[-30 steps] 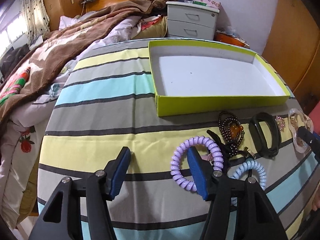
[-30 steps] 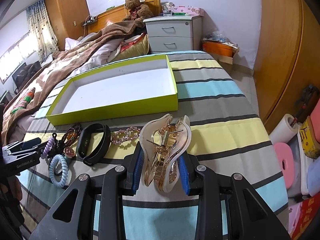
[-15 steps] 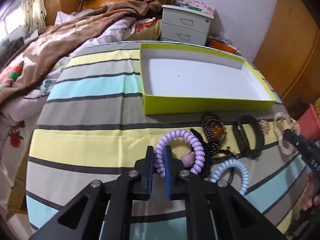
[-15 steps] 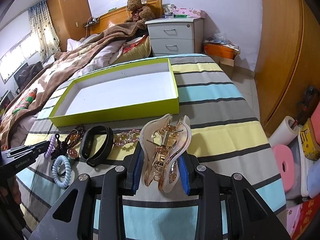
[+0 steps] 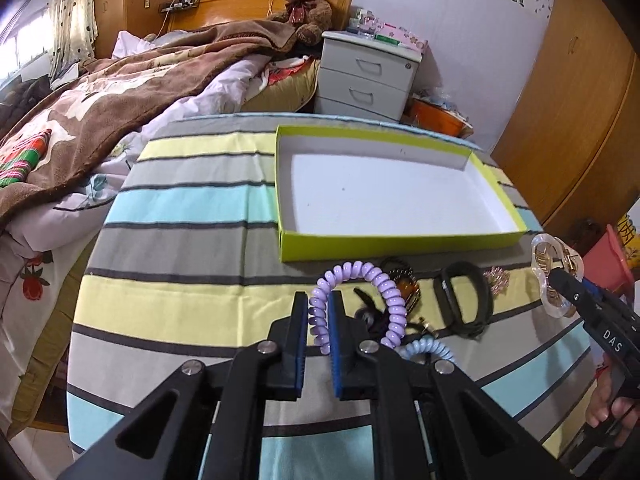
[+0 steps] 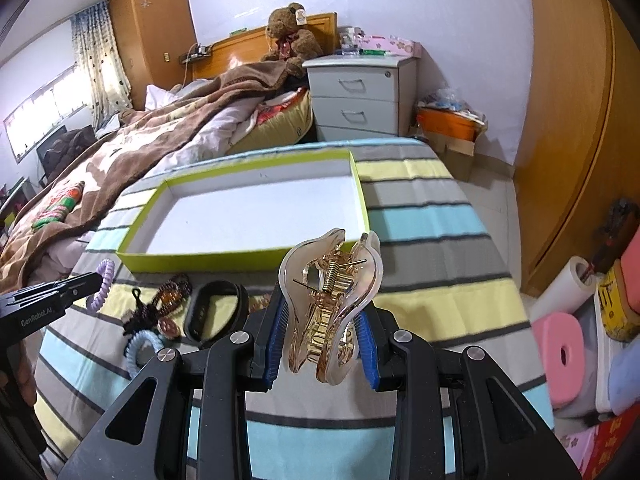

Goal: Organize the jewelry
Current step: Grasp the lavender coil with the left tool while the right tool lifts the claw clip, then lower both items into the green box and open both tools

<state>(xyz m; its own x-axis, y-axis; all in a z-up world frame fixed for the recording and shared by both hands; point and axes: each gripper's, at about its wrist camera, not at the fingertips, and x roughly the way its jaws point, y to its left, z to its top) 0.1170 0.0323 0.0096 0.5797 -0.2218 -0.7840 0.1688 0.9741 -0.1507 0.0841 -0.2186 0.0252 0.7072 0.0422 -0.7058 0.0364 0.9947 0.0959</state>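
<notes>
My left gripper (image 5: 318, 300) is shut on a purple spiral hair tie (image 5: 380, 280) and holds it above the striped table; it also shows in the right wrist view (image 6: 105, 284). My right gripper (image 6: 322, 300) is shut on a clear golden claw hair clip (image 6: 332, 280), lifted off the table; the clip also shows in the left wrist view (image 5: 554, 276). An empty lime-green box (image 5: 400, 246) with a white inside lies just beyond. On the table stay a blue spiral hair tie (image 6: 138, 346), a dark bead bracelet (image 6: 172, 296), a black band (image 6: 218, 314) and a pink sparkly piece (image 5: 496, 278).
The striped table (image 5: 180, 240) stands beside a bed with a brown blanket (image 5: 120, 92). A grey nightstand (image 6: 360, 96) stands behind. At the right, wooden wardrobe doors (image 6: 568, 120) and floor clutter: a pink roll (image 6: 560, 360) and a paper roll (image 6: 564, 288).
My left gripper shut on the purple hair tie and lifted it off the table. My right gripper, holding the claw clip, rose and moved toward the box.
</notes>
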